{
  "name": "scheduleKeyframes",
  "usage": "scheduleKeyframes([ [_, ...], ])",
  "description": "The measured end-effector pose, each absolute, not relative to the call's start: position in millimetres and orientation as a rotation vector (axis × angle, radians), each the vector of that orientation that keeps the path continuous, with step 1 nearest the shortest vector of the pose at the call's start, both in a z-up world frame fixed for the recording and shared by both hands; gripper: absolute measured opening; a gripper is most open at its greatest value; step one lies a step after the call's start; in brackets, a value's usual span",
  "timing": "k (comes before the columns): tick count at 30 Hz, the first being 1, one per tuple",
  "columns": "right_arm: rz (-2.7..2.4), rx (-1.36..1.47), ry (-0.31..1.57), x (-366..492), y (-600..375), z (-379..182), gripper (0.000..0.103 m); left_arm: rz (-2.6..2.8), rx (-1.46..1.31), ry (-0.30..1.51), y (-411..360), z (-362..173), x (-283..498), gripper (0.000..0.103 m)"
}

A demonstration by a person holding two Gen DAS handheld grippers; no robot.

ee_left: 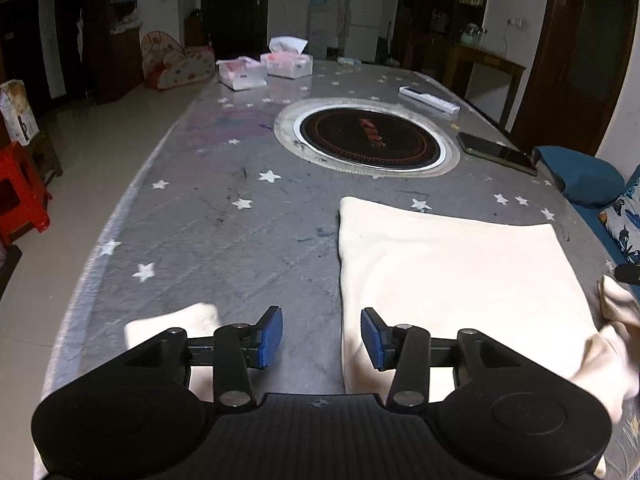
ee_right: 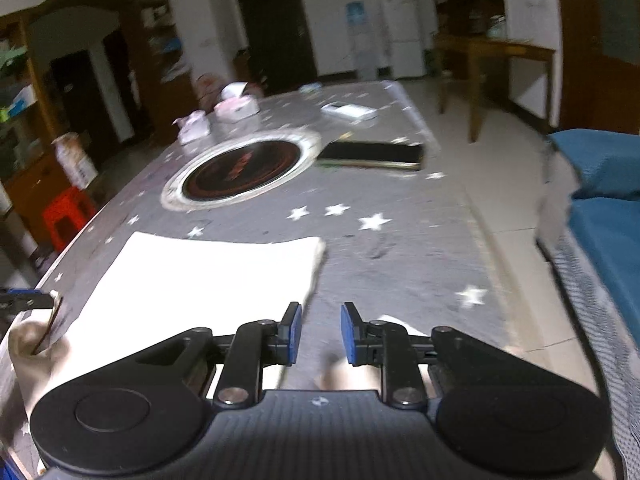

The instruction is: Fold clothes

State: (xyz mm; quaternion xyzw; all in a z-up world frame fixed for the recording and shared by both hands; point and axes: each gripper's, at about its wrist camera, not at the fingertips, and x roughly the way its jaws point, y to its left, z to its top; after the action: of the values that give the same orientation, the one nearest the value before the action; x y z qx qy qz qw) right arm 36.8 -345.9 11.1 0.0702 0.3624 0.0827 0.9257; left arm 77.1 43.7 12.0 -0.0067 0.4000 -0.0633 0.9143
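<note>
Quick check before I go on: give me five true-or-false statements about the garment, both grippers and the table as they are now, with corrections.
1. The cream garment lies folded flat on the star-patterned tablecloth. True.
2. The left gripper is clamped on the garment. False: its jaws stand apart with nothing between them.
3. The right gripper holds a sleeve. False: its jaws are apart and empty.
4. A dark phone lies beside the round inset cooktop. True.
5. The tissue boxes sit on the garment. False: they stand at the table's far end.
</note>
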Motion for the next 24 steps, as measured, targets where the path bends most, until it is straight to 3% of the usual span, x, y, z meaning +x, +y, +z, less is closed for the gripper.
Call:
scheduleKeyframes([
  [6,0.204,0.114,0.791,77.0,-326.8,-4.0,0.029,-0.148,-0.019,0.835,32.2,-1.7,113.2,0.05],
  [13,0.196,0.103,0.841,117.9,-321.4,-22.6,0.029,-0.155,0.015,0.836,12.6,-18.0,147.4,0.049],
  [14,0.194,0.104,0.848,122.3,-321.6,-24.9,0.029,-0.157,0.012,0.84,11.5,-20.1,151.5,0.047],
  [16,0.193,0.103,0.859,129.8,-321.8,-29.0,0.029,-0.172,0.004,0.842,10.3,-23.6,157.8,0.029],
  [17,0.193,0.102,0.862,133.1,-321.6,-30.3,0.028,-0.18,0.001,0.841,9.7,-25.0,160.4,0.027],
  [19,0.193,0.092,0.859,139.1,-319.4,-30.2,0.023,-0.19,-0.005,0.833,8.7,-25.1,163.8,0.009],
  [20,0.194,0.087,0.858,142.2,-318.3,-30.1,0.01,-0.192,-0.009,0.831,8.3,-24.8,165.5,0.009],
  [24,0.189,0.063,0.827,155.8,-312.7,-26.2,0.004,-0.153,-0.006,0.79,12.1,-20.2,171.3,0.007],
])
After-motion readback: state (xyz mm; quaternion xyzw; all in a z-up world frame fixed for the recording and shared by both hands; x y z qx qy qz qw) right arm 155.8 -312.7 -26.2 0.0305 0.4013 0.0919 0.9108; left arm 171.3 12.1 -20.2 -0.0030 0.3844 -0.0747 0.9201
